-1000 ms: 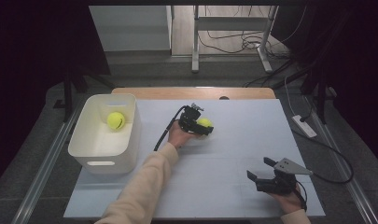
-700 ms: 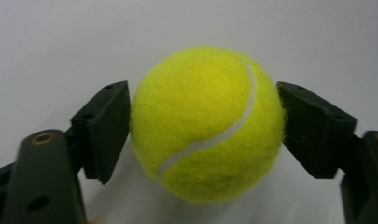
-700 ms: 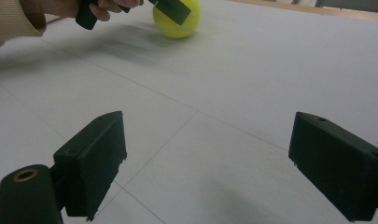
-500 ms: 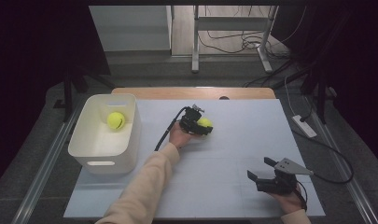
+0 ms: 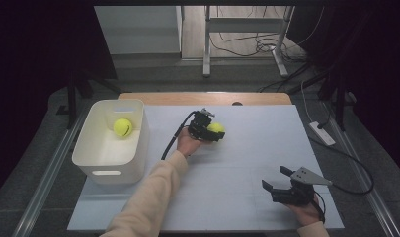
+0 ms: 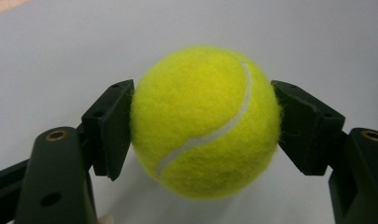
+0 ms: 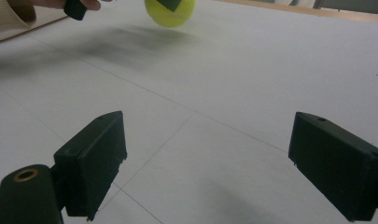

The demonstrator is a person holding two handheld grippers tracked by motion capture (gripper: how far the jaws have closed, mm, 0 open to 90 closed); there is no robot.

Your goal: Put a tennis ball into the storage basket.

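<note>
Left tool [image 5: 213, 132]: clenching 1 tennis ball [image 6: 204, 122] between both jaws, near the worktop's [image 5: 266, 148] middle. Right tool [image 5: 278, 183]: sitting released, jaws spread, well apart at the near right. White bin [image 5: 138, 148]: holding 1 second ball [image 5: 122, 127].

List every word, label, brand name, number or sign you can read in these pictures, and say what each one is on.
None can be read.
Tennis ball held in the left hand-held gripper: only a white seam shows, no brand print on the side facing the camera.
Second tennis ball in the white bin: a dark mark, too small to read.
Right hand-held gripper, the bin and the white table sheet: no text visible.
</note>
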